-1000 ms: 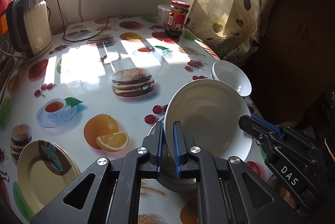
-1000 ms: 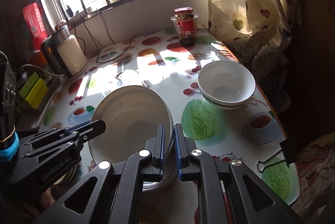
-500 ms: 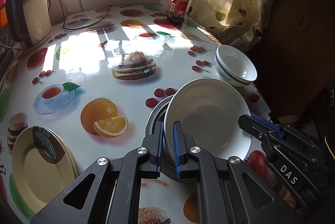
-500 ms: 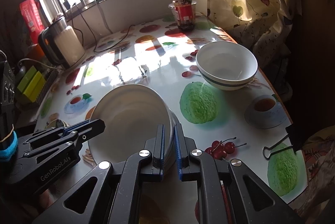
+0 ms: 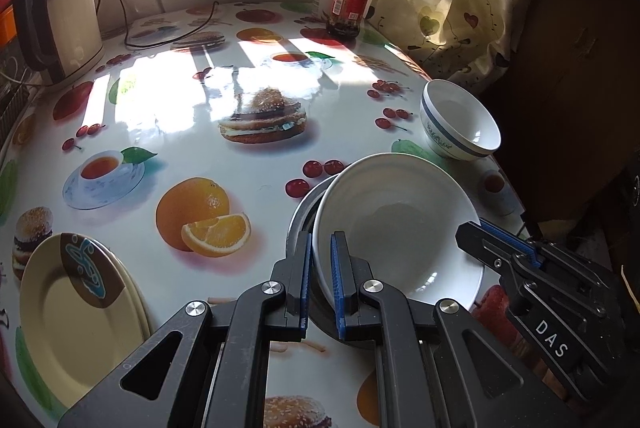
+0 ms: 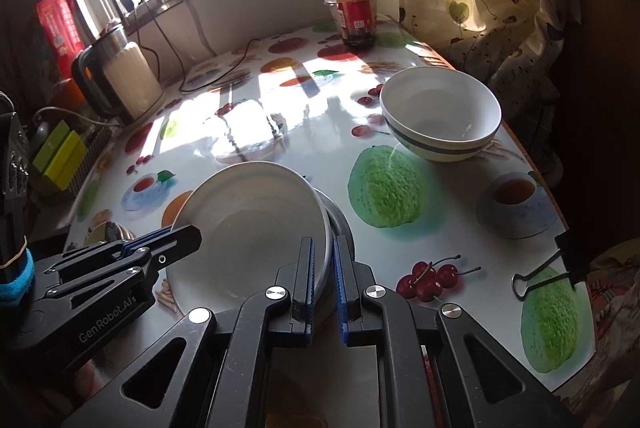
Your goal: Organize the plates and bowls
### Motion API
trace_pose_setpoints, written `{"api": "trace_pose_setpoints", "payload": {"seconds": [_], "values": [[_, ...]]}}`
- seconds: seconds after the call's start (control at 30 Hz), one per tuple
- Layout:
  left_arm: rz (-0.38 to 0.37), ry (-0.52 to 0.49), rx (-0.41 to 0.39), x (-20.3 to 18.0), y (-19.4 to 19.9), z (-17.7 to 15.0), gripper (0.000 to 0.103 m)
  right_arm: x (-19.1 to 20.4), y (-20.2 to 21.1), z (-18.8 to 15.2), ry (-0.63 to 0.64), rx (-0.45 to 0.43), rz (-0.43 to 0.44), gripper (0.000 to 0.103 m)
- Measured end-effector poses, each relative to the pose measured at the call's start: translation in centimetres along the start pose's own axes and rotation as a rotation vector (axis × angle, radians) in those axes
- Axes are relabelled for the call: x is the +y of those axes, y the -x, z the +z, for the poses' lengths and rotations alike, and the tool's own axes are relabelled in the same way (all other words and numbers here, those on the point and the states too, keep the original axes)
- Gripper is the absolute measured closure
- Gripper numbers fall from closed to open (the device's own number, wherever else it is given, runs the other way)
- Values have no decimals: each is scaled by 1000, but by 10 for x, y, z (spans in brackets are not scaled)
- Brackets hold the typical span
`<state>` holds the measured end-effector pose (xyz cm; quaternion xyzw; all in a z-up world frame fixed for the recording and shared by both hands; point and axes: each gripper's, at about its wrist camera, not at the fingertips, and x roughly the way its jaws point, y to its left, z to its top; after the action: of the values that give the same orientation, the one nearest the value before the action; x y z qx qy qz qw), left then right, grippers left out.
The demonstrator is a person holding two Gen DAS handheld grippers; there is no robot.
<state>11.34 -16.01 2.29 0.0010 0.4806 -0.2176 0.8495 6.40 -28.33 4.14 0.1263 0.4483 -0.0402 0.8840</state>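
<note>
Glossy fruit-print table [image 5: 248,164]; both claws pinch round white plate [image 5: 396,224].

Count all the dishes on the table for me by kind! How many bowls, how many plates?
White bowls: 2, the held white bowl and the blue-banded bowl
Metal bowl: 1, the metal bowl under the held one
Yellow plate: 1, the yellow plate, maybe another beneath
Total: 4 dishes
</note>
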Motion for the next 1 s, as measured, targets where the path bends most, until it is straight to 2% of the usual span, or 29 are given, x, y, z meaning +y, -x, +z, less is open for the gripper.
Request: {"api": "trace_pose_setpoints", "payload": {"seconds": [0.73, 1.0], "values": [[-5, 10, -1, 0, 0, 0, 93, -2, -2, 0, -8, -3, 4, 92], [-9, 7, -19, 0, 5, 6, 86, 0, 1, 3, -13, -12, 17, 87]]}}
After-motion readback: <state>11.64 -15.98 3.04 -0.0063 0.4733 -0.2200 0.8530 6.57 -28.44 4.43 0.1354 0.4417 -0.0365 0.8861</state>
